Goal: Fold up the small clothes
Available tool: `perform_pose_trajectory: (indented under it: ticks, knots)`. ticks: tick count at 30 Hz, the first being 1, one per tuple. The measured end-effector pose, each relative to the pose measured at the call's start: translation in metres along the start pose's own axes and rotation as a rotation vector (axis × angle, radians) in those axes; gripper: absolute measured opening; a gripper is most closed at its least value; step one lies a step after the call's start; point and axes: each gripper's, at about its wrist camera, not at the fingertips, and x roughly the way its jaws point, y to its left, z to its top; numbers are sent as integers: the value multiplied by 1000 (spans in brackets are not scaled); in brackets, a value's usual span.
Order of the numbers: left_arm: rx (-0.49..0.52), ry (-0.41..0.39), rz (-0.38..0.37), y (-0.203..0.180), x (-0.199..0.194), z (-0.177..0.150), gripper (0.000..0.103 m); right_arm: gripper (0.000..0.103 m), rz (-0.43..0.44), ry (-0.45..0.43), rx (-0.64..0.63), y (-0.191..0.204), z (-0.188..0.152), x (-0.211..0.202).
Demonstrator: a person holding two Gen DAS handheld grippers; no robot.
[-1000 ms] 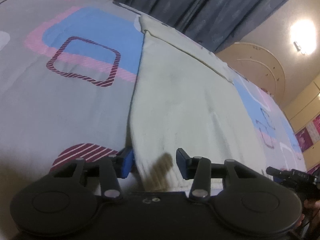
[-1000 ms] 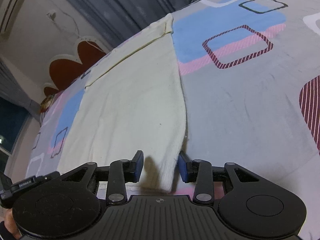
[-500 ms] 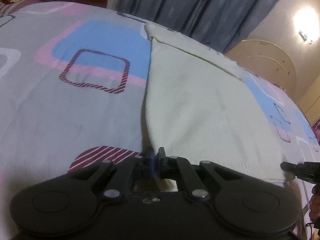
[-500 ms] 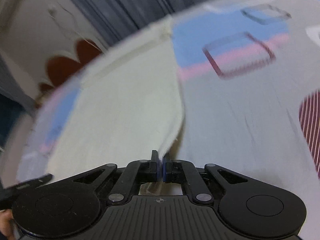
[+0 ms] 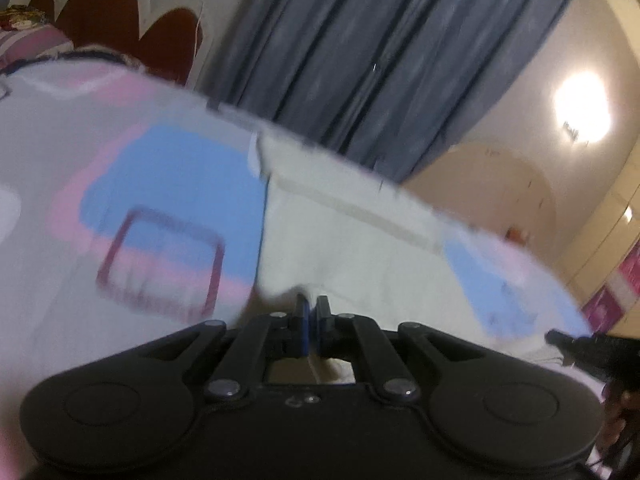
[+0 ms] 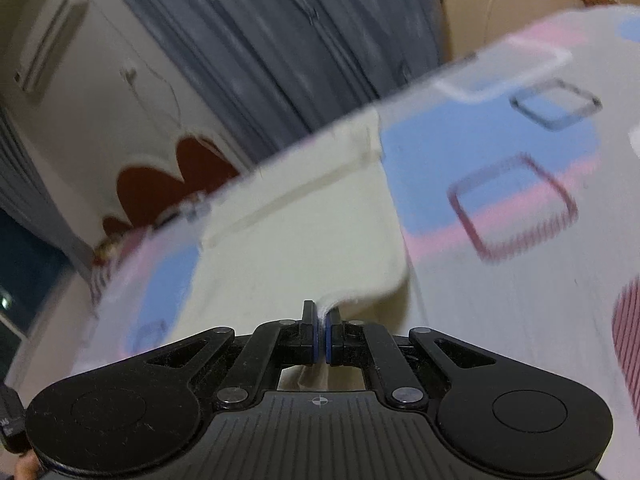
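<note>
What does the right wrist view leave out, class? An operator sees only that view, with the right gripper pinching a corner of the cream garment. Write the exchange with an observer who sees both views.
Operator: Is the left gripper holding anything?
Observer: Yes. The left gripper is shut on the cream garment at its near left corner.
Operator: Can you see my gripper from there?
Observer: Only its black tip, at the right edge of the left wrist view: the right gripper.
Operator: What lies left of the garment?
Observer: Bedsheet with a blue patch and a maroon striped square outline.
</note>
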Motion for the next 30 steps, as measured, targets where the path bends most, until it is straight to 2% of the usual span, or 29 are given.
perform_pose_trajectory:
  ticks: [1,6,9,12,21,24,26,28,29,30]
  knots:
    - [0,-14,-10,-2,3,12,2,2,16,-44,-7,5,11,2]
    - [32,-52,-19,-22,38,71,2,2,44,-83,-38,28,73,25]
    - [14,-17,17,-24,82,93,2,2,36,-71,-27,30,107,55]
    - [-5,33,58,-15,133,106,2,2,-19,-32,-38,19,136,108]
    - [16,57,86,11,254,160,2,2,10,17,59,-38,201,243]
    - [25,74,101,15,293,170,2,3,-51,35,9,-52,213,289]
    - [26,85,81,18,316,174,3,3,-76,41,-23,-57,216,314]
    - [-5,36,66,24,324,176,11,3,-77,1,-42,-62,218,326]
    - [-28,5,64,27,323,178,32,4,-92,-16,-42,-65,219,328]
    - [-44,-29,63,29,320,179,52,26,-119,-30,-43,-68,221,329]
